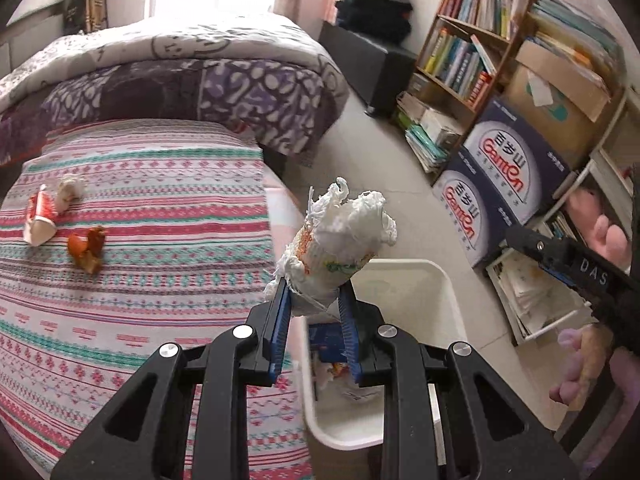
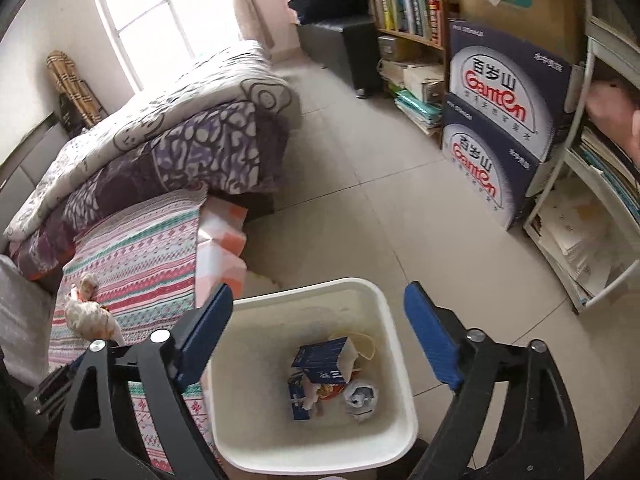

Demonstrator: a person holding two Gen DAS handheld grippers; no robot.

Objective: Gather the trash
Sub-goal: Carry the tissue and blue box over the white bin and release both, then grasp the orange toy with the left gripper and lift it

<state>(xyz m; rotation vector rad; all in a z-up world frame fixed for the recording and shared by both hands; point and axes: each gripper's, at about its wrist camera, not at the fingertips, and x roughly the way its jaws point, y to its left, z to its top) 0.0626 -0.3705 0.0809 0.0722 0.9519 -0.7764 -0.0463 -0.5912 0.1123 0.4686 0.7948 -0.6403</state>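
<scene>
white bin (image 2: 394, 320) rim beside bed edge (image 2: 200, 240)

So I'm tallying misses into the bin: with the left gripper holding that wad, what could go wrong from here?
1. The left gripper pinches only the lower end of the crumpled tissue wad, which sits near the near-left rim of the white bin; released early, it may land on the striped bedspread.
2. Loose tissue strands could snag on the pads.
3. The open right gripper hangs over the bin too, so the two could bump.
</scene>
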